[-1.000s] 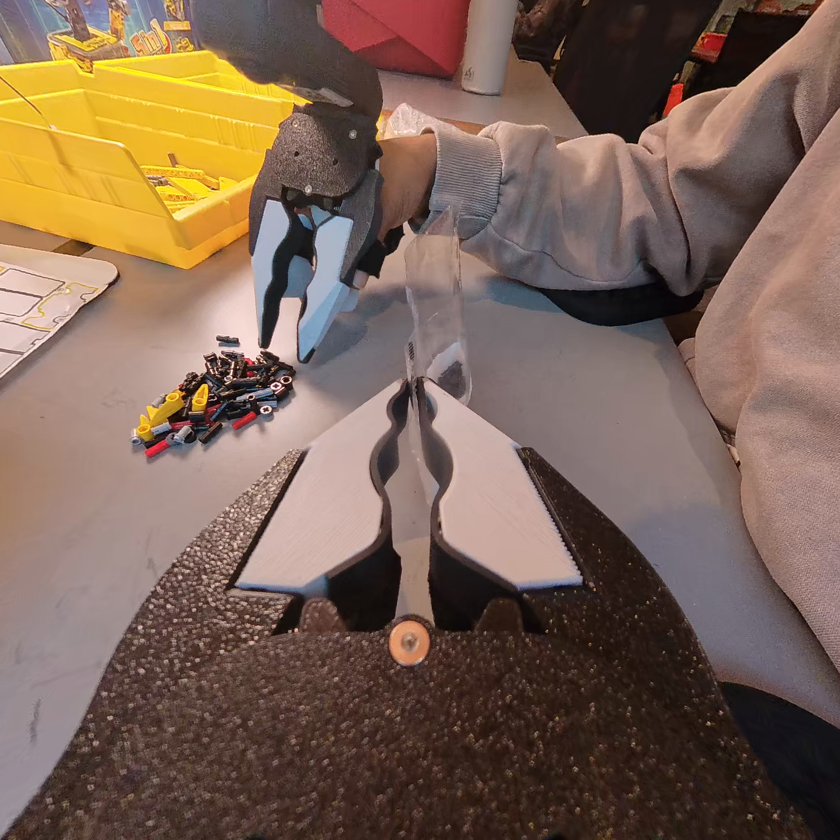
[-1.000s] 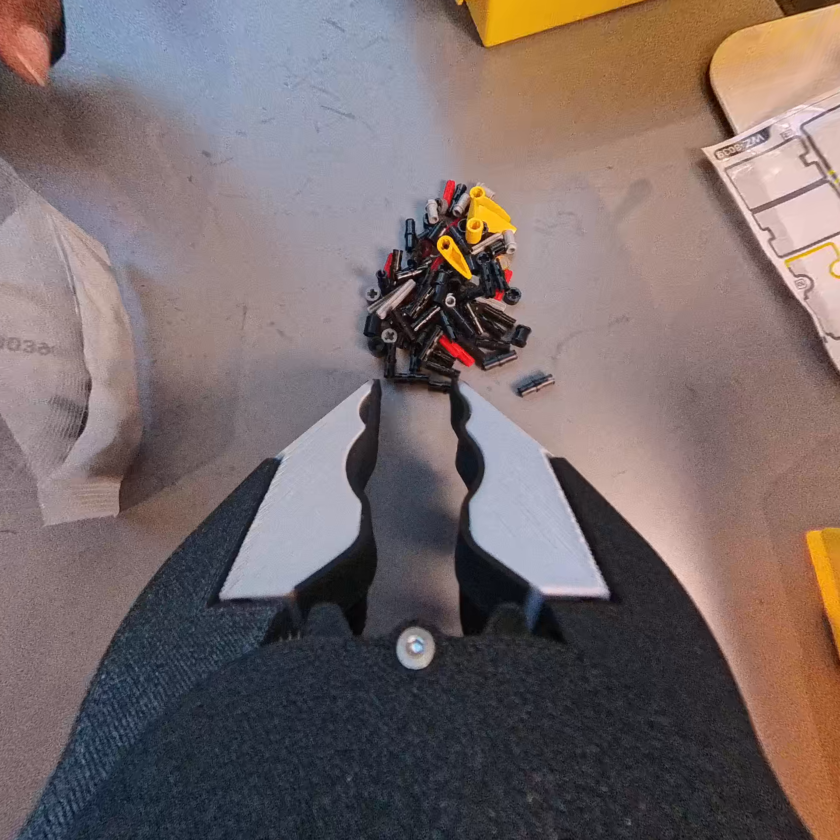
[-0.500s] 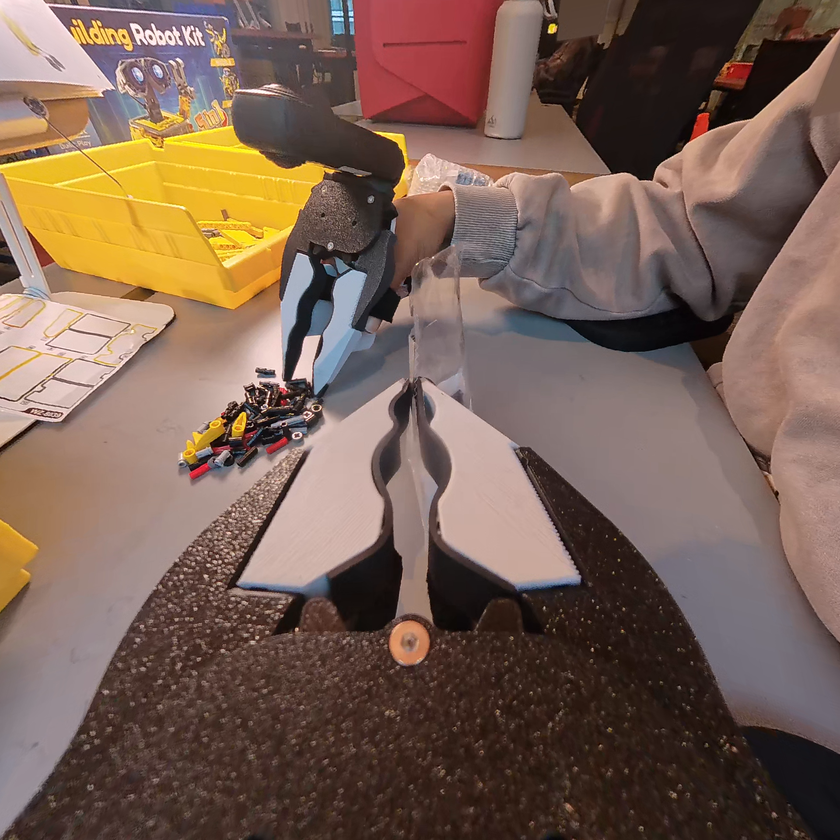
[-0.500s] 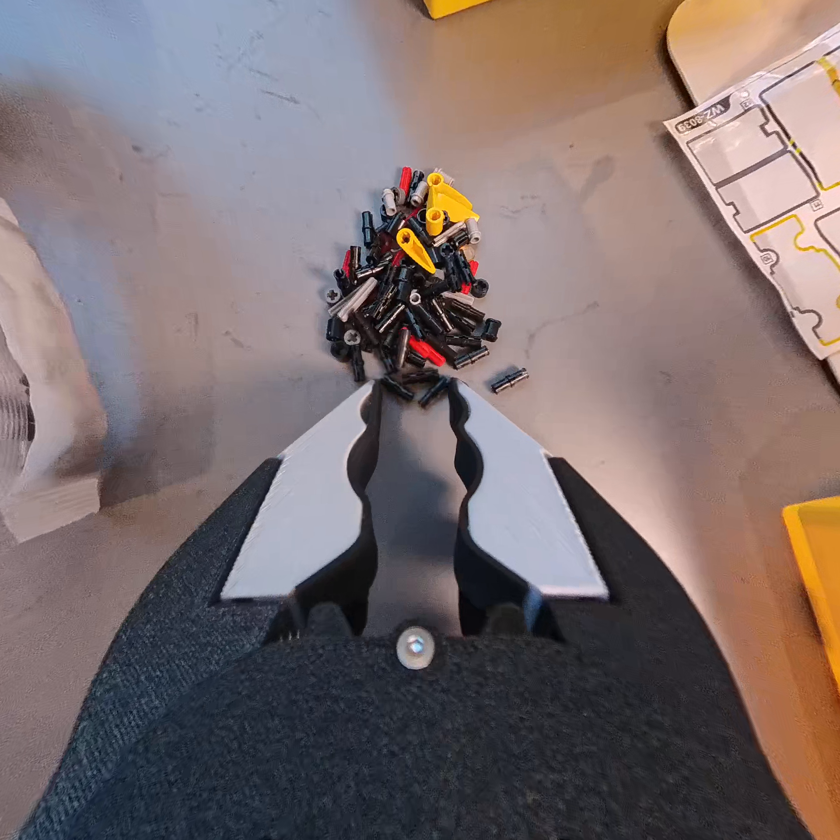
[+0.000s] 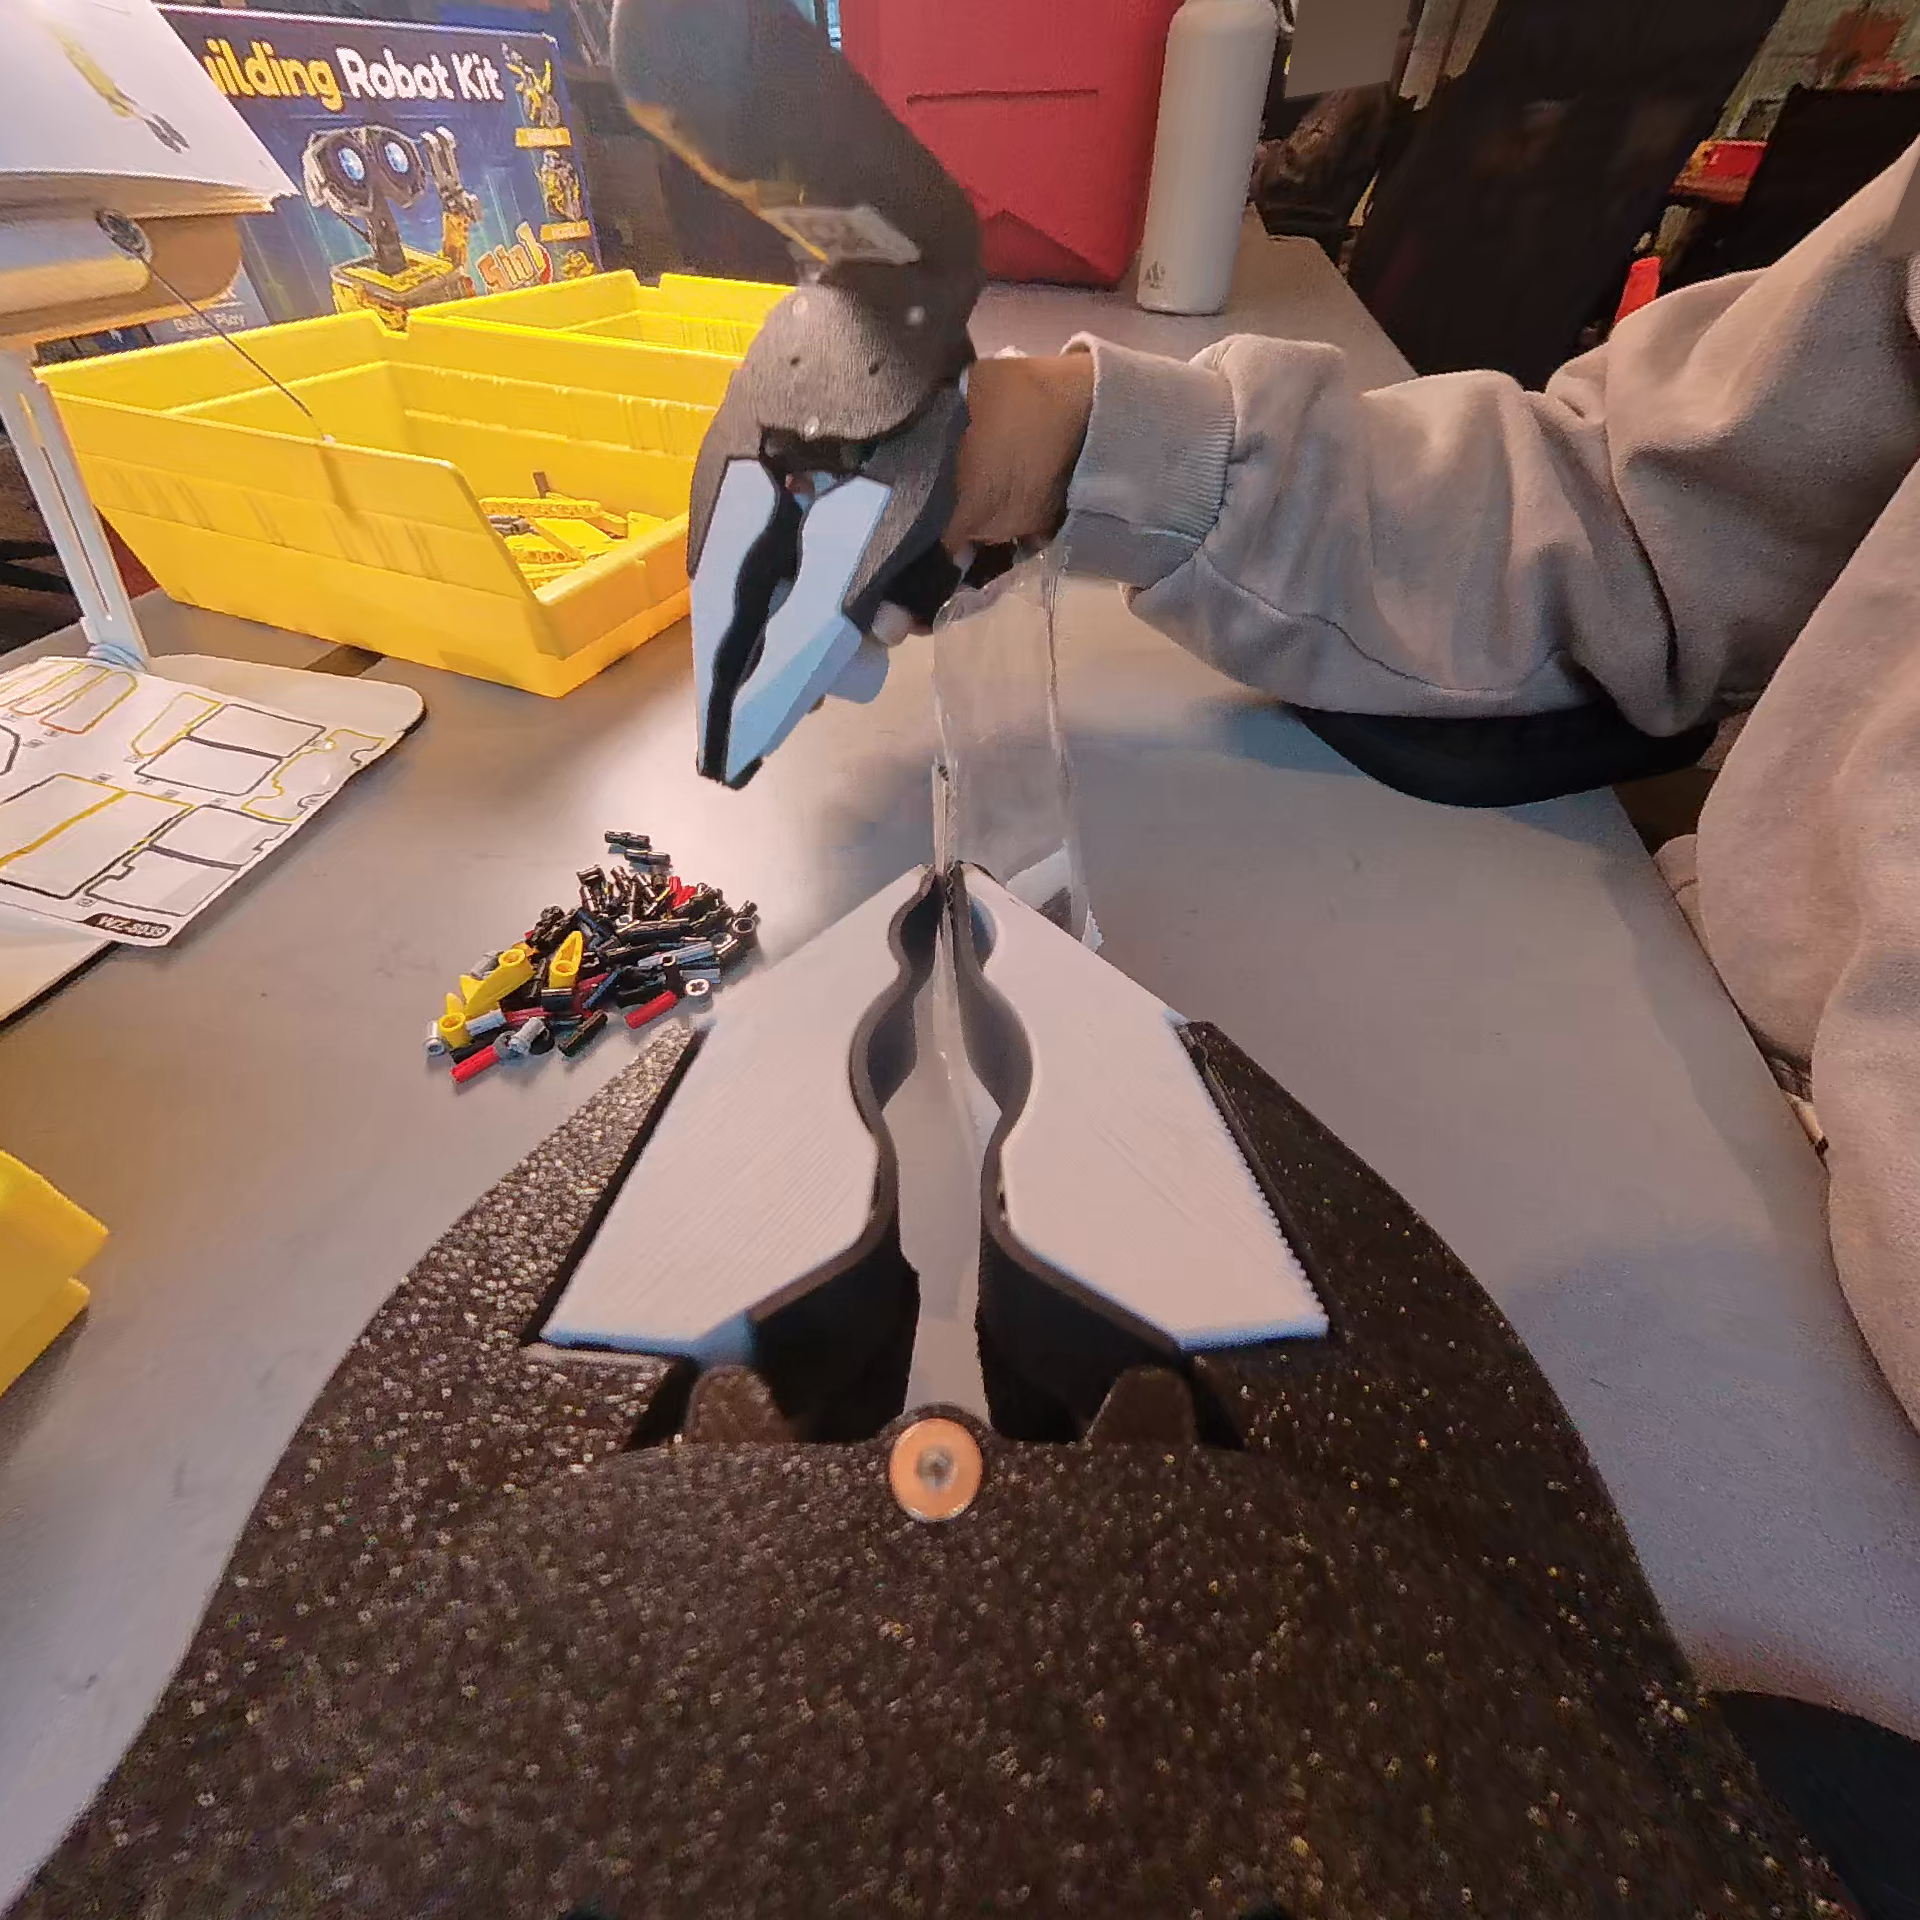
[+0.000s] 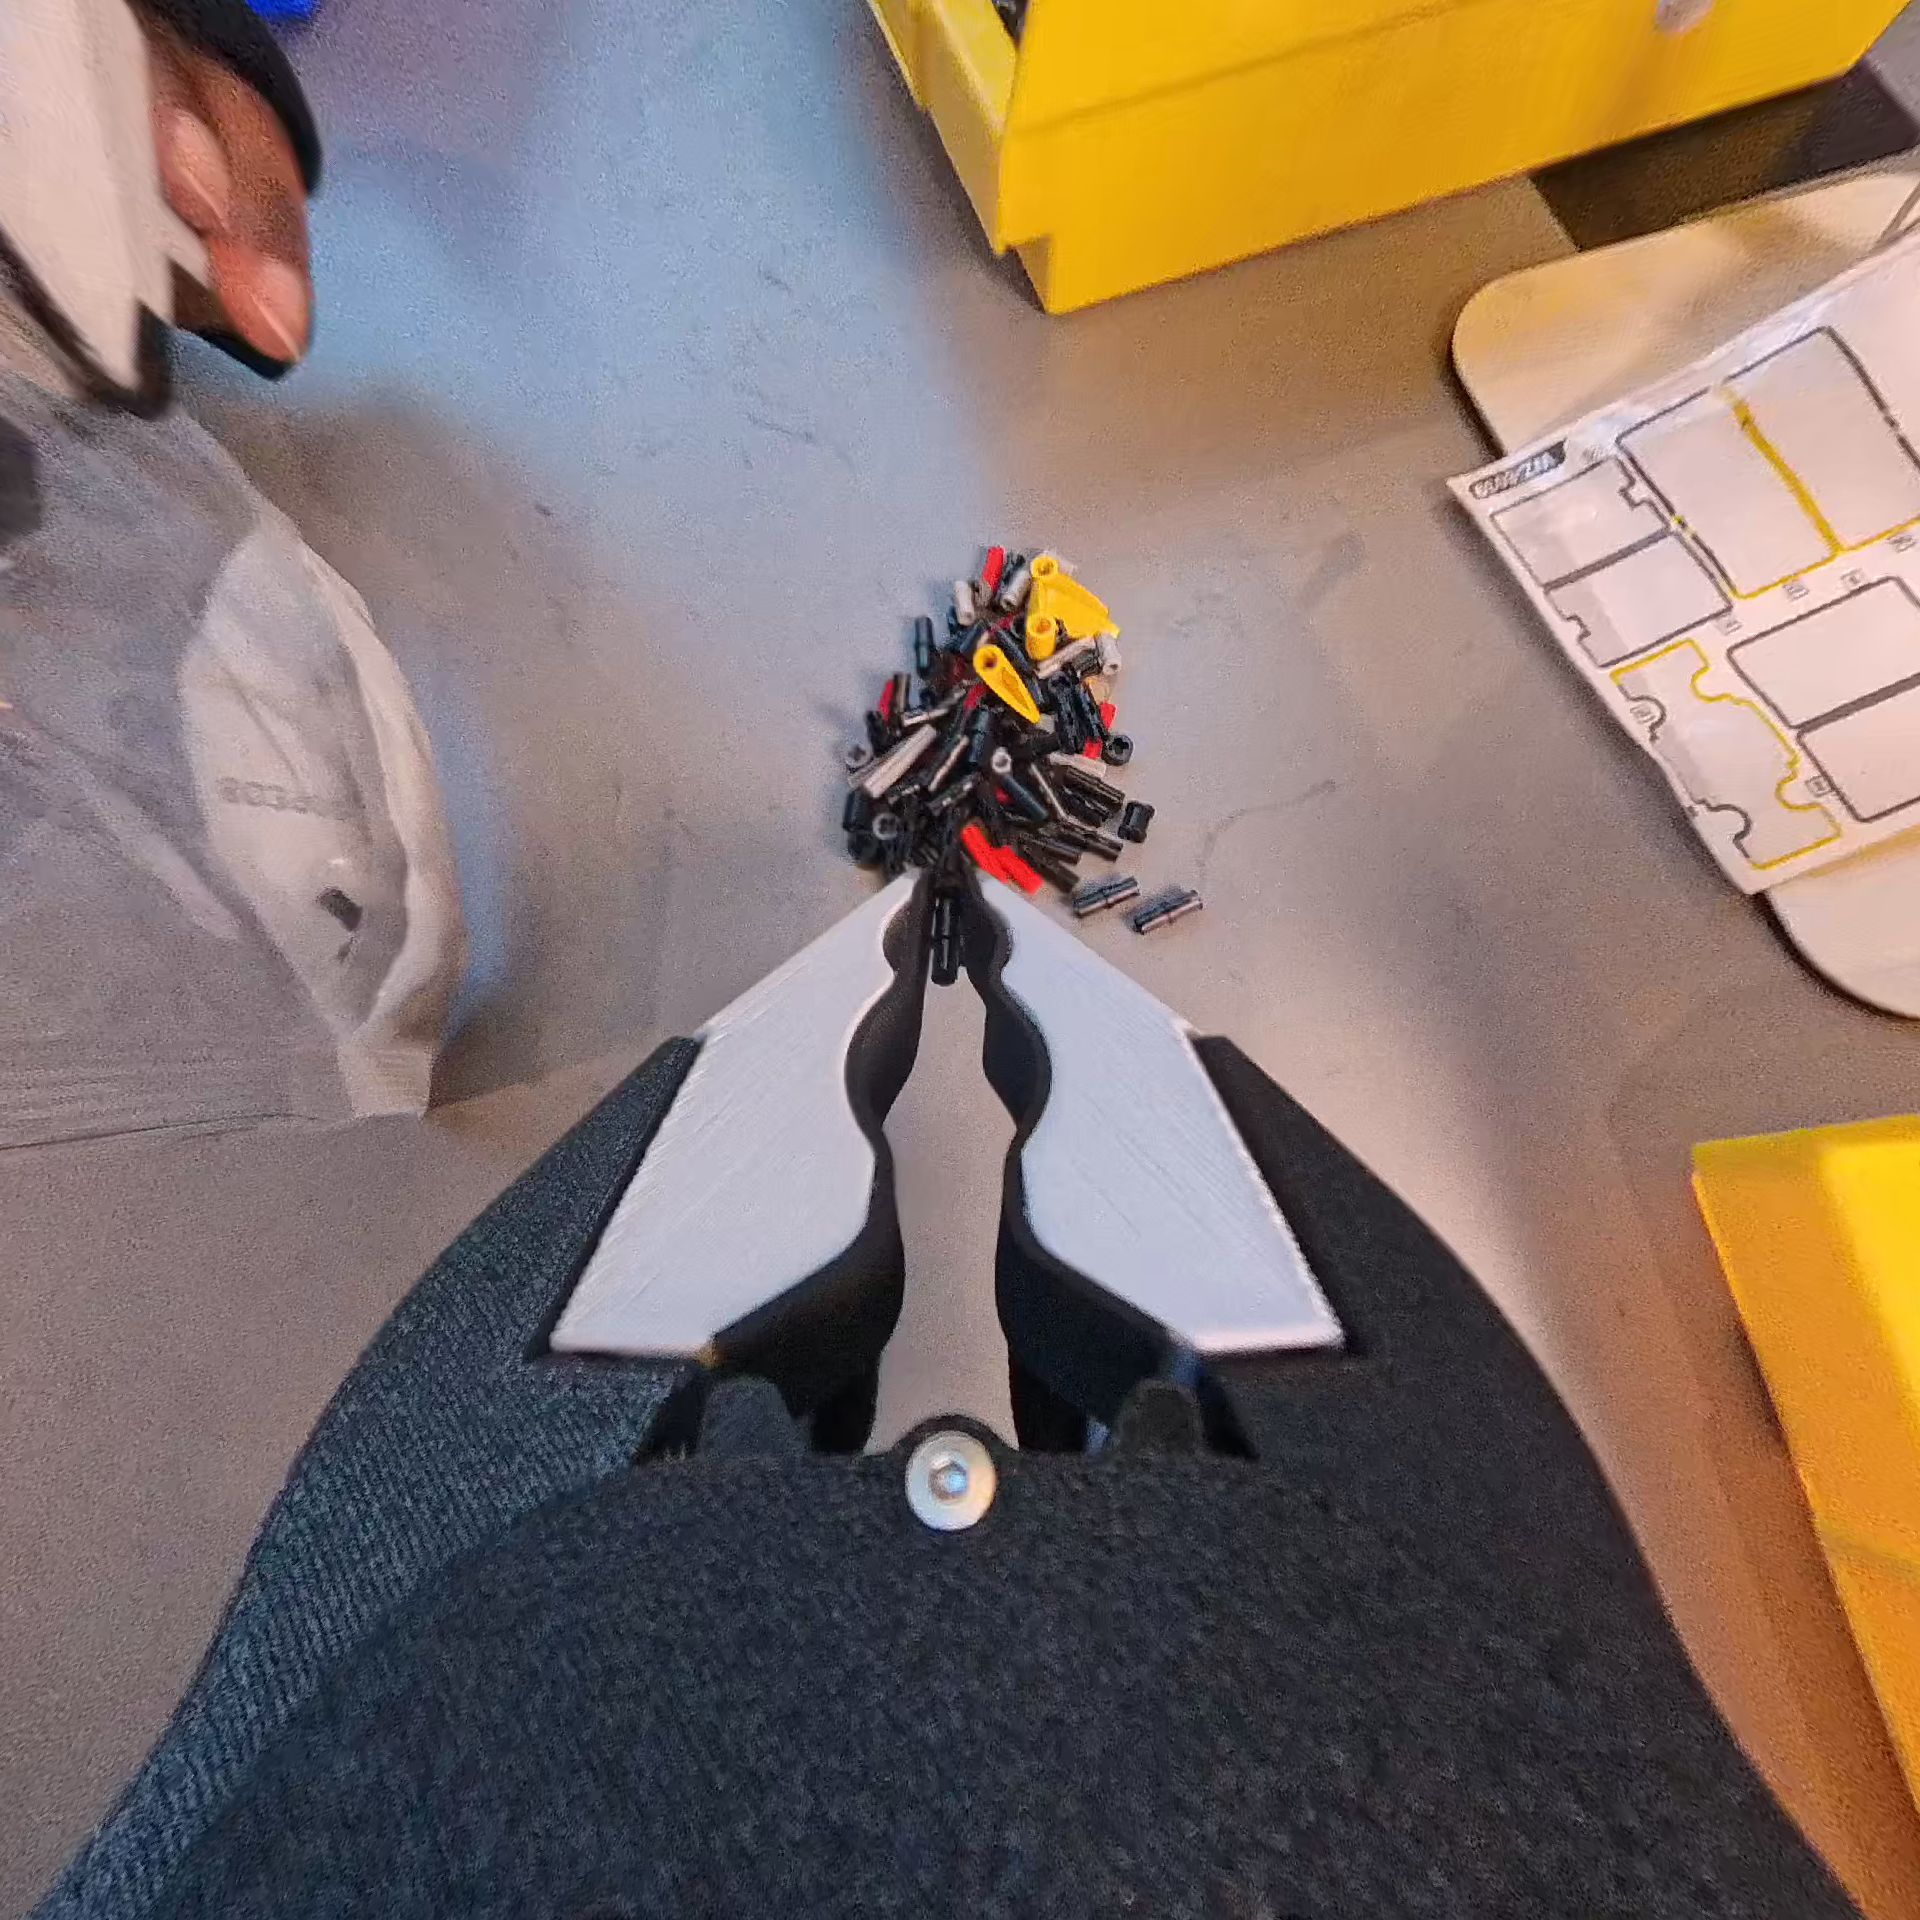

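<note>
Grey tabletop [image 6: 644, 436] fills both views, scuffed and lit warm from one side. Down at the right gripper [image 6: 943, 904] the two white fingers are pinched together on a small black pin [image 6: 943, 940], which stands lengthwise between the tips at the near edge of the pile of small parts [image 6: 992, 738]. That pile is a tight heap of black pins with red, grey and yellow bits mixed in, and two loose black pins [image 6: 1135, 902] lie just beside it on the right. Out to the right sits a sticker sheet [image 6: 1745, 623] on a pale rounded board [image 6: 1621, 312], with a yellow tray [image 6: 1299, 135] beyond and another yellow edge [image 6: 1829, 1351] at the near right.

Over to the left gripper [image 5: 948, 883]: its fingers are clamped tight on a clear plastic bag [image 5: 1003, 748], which rises upright from the tips and looks nearly emptied. In the left wrist view the right gripper [image 5: 732, 769] hangs above the table, tips pointing down toward the pile of small parts [image 5: 608, 951], held by a hand [image 5: 1013, 457] in a beige sleeve [image 5: 1403, 520]. Behind stand the compartmented yellow tray [image 5: 343, 468], a printed kit box [image 5: 416, 177], a red bag [image 5: 1018, 135] and a white bottle [image 5: 1205, 156].
</note>
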Available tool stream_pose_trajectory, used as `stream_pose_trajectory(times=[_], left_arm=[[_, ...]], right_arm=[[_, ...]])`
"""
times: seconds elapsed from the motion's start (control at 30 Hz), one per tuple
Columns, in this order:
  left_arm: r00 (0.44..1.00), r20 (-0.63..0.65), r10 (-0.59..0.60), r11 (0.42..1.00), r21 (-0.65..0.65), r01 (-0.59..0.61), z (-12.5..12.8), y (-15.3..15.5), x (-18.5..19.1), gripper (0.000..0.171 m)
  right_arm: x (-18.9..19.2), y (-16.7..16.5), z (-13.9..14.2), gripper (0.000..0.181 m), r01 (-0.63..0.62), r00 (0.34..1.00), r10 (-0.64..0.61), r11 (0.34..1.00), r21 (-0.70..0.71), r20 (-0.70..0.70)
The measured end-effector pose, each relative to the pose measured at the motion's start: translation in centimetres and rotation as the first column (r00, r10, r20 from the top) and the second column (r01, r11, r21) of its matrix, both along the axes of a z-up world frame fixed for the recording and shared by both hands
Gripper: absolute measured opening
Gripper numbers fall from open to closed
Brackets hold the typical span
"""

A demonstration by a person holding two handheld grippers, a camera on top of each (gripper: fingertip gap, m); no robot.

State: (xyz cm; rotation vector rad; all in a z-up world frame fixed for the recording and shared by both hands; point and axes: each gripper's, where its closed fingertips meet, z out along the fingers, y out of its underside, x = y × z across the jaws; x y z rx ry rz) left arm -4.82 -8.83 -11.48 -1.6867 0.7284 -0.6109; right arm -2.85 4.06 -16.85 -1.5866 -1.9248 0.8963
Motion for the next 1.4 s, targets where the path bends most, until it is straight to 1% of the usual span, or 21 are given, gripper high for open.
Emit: stream_pose_trajectory(times=[0.1,0.2,0.3,0.37,0.4,0.47,0.53,0.6,0.73,0.83,0.9,0.93,0.97,1.03,1.07,1.23,1.33,1.4], left_arm=[[1.000,0.004,0.003,1.000,-0.003,-0.003,-0.1,0.1,-0.1,0.000],[1.000,0.004,0.011,1.000,-0.005,-0.011,-0.1,0.2,-0.2,0.000],[1.000,0.007,0.015,1.000,-0.007,-0.015,-0.2,0.3,-0.1,0.000],[1.000,0.006,0.016,1.000,-0.009,-0.016,-0.2,0.3,-0.1,0.000],[1.000,0.005,0.017,1.000,-0.009,-0.017,-0.2,0.3,-0.1,0.000],[1.000,0.006,0.017,1.000,-0.008,-0.017,-0.2,0.3,-0.1,0.000],[1.000,0.005,0.019,1.000,-0.007,-0.019,-0.2,0.3,-0.2,0.000],[1.000,0.006,0.020,1.000,-0.005,-0.020,-0.1,0.3,-0.2,0.000],[1.000,0.008,0.024,1.000,-0.004,-0.024,0.0,0.3,-0.3,0.000],[0.999,0.009,0.031,1.000,-0.001,-0.031,0.0,0.4,-0.4,0.000],[0.999,0.014,0.041,0.999,0.004,-0.041,0.1,0.5,-0.5,0.000],[0.999,0.018,0.046,0.999,0.006,-0.046,0.1,0.6,-0.6,0.000],[0.998,0.021,0.051,0.999,0.008,-0.051,0.2,0.7,-0.7,0.000],[0.998,0.024,0.054,0.999,0.007,-0.054,0.1,0.7,-0.8,0.000],[0.998,0.025,0.053,0.999,0.005,-0.053,0.1,0.7,-0.8,0.000],[1.000,0.007,0.008,0.999,-0.037,-0.007,-0.6,0.1,-0.5,0.012],[1.000,-0.001,-0.004,0.998,-0.055,0.004,-1.0,-0.1,-0.5,0.011],[1.000,-0.021,0.002,0.998,-0.065,-0.003,-1.4,0.1,-0.5,0.007]], right_arm=[[0.0,-0.4,3.1,0.004,-0.011,0.996,0.012,1.000,0.005,-0.085],[0.0,-1.9,5.9,0.004,-0.054,0.984,0.045,0.997,-0.048,-0.175],[0.0,-5.1,8.9,0.004,-0.168,0.955,0.138,0.981,-0.094,-0.264],[0.0,-7.5,9.7,0.004,-0.250,0.936,0.215,0.963,-0.099,-0.280],[0.0,-8.5,9.7,0.004,-0.282,0.929,0.247,0.955,-0.094,-0.274],[0.0,-9.8,8.9,0.005,-0.319,0.926,0.295,0.945,-0.072,-0.235],[-0.1,-10.4,8.1,0.007,-0.341,0.923,0.324,0.939,-0.053,-0.208],[0.1,-10.7,8.2,0.013,-0.357,0.918,0.335,0.931,-0.074,-0.212],[0.4,-9.9,8.8,0.021,-0.339,0.920,0.320,0.940,-0.049,-0.228],[1.2,-9.1,9.8,0.033,-0.334,0.916,0.313,0.942,-0.043,-0.252],[2.3,-8.5,8.7,0.043,-0.336,0.928,0.328,0.942,-0.016,-0.176],[2.9,-8.1,7.7,0.043,-0.341,0.933,0.339,0.940,0.007,-0.121],[3.5,-8.0,6.8,0.038,-0.355,0.932,0.355,0.935,0.017,-0.073],[4.0,-7.3,5.4,0.010,-0.347,0.938,0.348,0.937,0.039,-0.003],[4.2,-7.0,5.0,0.001,-0.345,0.939,0.344,0.937,0.049,0.020],[4.5,-6.7,5.2,0.000,-0.351,0.936,0.351,0.933,0.074,0.016],[4.9,-6.5,5.4,0.000,-0.352,0.936,0.352,0.932,0.082,0.014],[4.9,-6.6,5.5,0.000,-0.359,0.933,0.359,0.929,0.088,0.013]])
